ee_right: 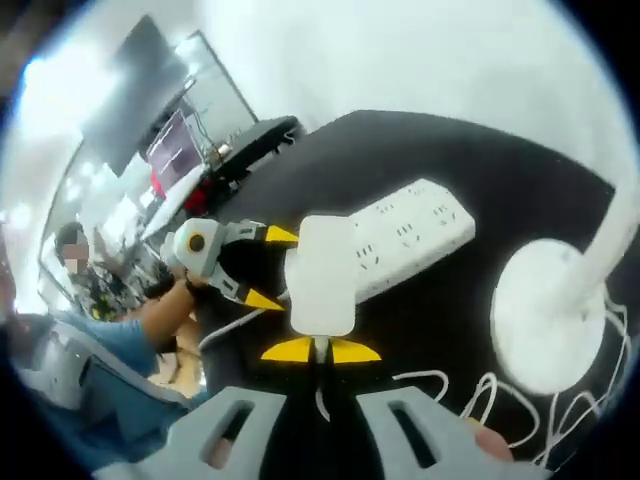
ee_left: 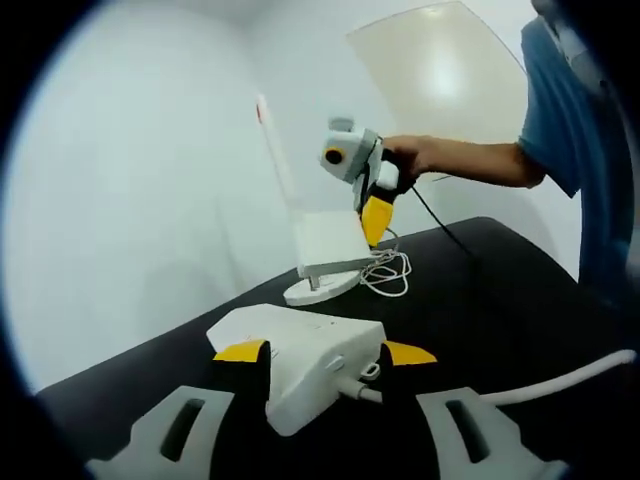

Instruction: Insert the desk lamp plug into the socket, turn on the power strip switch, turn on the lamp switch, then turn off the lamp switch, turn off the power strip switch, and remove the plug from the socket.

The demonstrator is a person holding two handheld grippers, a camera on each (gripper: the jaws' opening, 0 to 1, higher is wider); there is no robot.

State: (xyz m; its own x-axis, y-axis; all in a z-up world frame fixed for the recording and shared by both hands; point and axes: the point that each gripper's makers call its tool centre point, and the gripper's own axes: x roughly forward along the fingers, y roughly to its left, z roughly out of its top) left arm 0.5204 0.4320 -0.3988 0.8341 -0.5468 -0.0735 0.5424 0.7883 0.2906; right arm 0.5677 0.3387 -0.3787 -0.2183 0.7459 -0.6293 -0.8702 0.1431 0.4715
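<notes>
The white power strip lies on the black table, its near end between my left gripper's yellow-tipped jaws, which press on both sides of it. A hand holds my right gripper in the air over the lamp's round base. In the right gripper view its jaws are shut on the bottom of the lamp's white block plug. The plug hangs above the strip, apart from its sockets. The left gripper straddles the strip's far end.
The lamp's thin white stem rises beside a white wall. Its loose cord lies coiled by the base. The strip's thick cable runs off to the right. A person in a blue shirt stands at the table's edge.
</notes>
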